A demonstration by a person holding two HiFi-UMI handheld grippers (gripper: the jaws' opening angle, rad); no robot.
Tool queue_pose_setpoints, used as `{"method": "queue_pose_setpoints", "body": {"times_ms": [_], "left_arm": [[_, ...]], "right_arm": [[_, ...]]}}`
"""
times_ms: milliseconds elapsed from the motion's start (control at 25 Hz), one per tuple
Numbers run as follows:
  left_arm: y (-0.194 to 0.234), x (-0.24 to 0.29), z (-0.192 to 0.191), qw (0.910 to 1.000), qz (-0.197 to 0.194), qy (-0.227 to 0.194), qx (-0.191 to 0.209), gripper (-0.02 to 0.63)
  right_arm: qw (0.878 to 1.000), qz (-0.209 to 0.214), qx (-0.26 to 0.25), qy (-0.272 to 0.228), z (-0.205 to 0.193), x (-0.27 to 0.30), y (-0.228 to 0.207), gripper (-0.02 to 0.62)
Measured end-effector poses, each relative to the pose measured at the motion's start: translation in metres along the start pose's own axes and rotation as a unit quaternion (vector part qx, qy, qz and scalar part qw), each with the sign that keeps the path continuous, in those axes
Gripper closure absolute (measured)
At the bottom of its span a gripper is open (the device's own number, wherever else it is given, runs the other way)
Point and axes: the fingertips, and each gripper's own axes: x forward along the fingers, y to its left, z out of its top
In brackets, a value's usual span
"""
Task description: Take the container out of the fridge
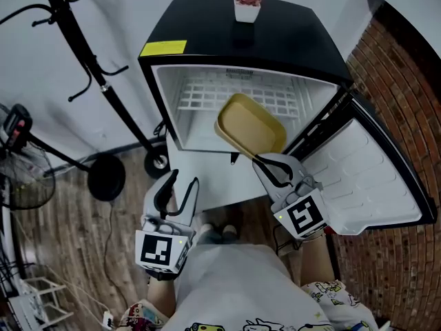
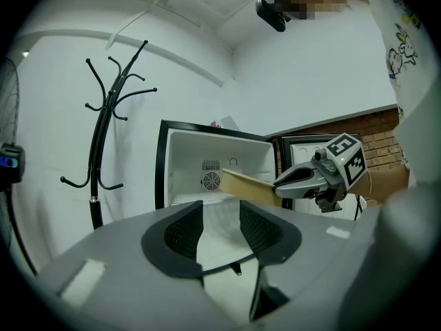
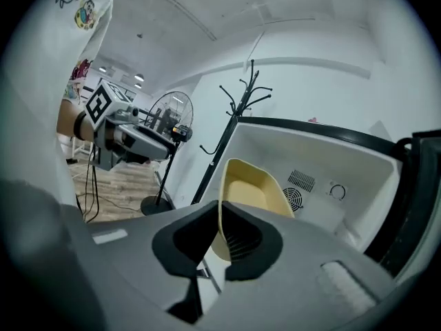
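Observation:
The small black fridge (image 1: 289, 40) stands open, its white inside holding a wire shelf (image 1: 207, 95). A shallow yellow container (image 1: 251, 124) hangs tilted at the mouth of the fridge. My right gripper (image 1: 260, 161) is shut on the container's near rim. In the right gripper view the container (image 3: 251, 192) stands on edge, its rim pinched in my right gripper (image 3: 220, 216). My left gripper (image 1: 185, 181) hangs lower and to the left, open, with nothing between its fingers. In the left gripper view my left gripper (image 2: 220, 216) faces the fridge (image 2: 207, 164) and the container (image 2: 248, 188).
The fridge door (image 1: 372, 178) is swung wide to the right, next to a brick wall (image 1: 406, 74). A small potted plant (image 1: 247, 5) sits on the fridge top. A black coat stand (image 1: 89, 54) and a fan (image 1: 17, 178) stand to the left on the wooden floor.

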Motion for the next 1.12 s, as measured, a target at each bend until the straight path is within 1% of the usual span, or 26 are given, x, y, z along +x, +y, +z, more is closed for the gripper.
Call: {"method": "queue_pose_setpoints", "body": {"times_ms": [120,280,360,440,600,760,1120], "left_arm": [[-0.002,0.001,-0.001,1.0,-0.001,0.001,0.0,0.44],[-0.005,0.004,-0.004,1.0,-0.006,0.003,-0.001,0.445],[-0.007,0.005,-0.005,1.0,-0.009,0.004,-0.003,0.445],[-0.009,0.006,-0.007,0.9999,-0.012,0.004,-0.006,0.446],[-0.012,0.007,-0.012,0.9997,-0.018,0.011,-0.007,0.45],[-0.014,0.006,-0.018,0.9995,-0.024,0.018,-0.011,0.453],[-0.017,0.004,-0.029,0.999,-0.029,0.025,-0.025,0.471]], "right_arm": [[0.998,-0.008,0.048,-0.031,-0.006,-0.01,0.004,0.575],[0.992,-0.027,0.103,-0.073,-0.006,-0.02,0.006,0.575],[0.987,-0.038,0.136,-0.08,-0.01,-0.024,0.007,0.575],[0.983,-0.046,0.162,-0.074,-0.019,-0.027,0.009,0.575],[0.982,-0.051,0.167,-0.077,-0.023,-0.031,0.014,0.575],[0.98,-0.058,0.179,-0.06,-0.037,-0.037,0.02,0.575],[0.973,-0.077,0.21,-0.05,-0.056,-0.046,0.026,0.575]]}}
